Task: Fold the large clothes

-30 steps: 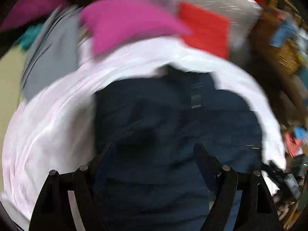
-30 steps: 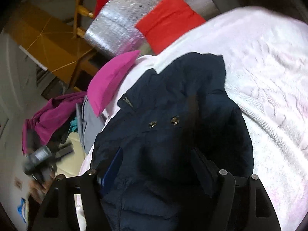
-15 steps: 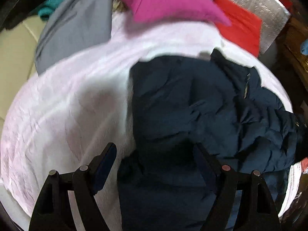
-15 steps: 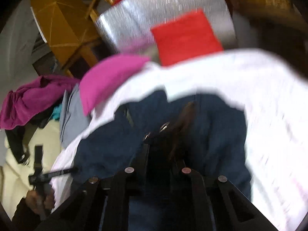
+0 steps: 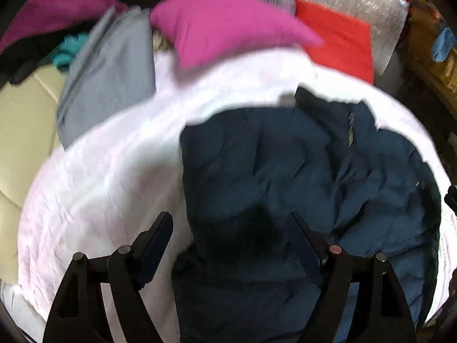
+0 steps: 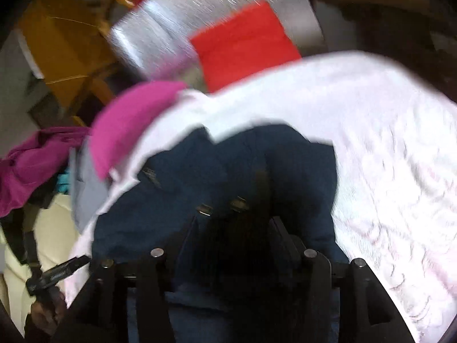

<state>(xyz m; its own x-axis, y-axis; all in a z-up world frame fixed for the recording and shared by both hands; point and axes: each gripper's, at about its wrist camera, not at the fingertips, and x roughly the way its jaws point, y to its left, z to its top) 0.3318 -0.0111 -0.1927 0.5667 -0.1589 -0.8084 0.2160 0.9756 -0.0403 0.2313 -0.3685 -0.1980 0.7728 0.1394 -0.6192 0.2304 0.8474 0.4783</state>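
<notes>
1. One pale pink bedspread (image 5: 100, 194) fills most of both my views, covering the bed.
2. My navy puffer jacket (image 5: 300, 171) lies crumpled on it, collar toward the magenta pillow (image 5: 228, 25) and red pillow (image 5: 340, 40).
3. Folded grey cloth (image 5: 108, 68) sits at the bed's far left edge, beside the magenta pillow.
4. My left gripper (image 5: 231, 228) hovers over the jacket's near edge, jaws spread wide, pinching nothing.
5. My right gripper (image 6: 234, 228) has just been opening its jaws; dark jacket fabric bunches between them, though blur hides whether they press it.
</notes>
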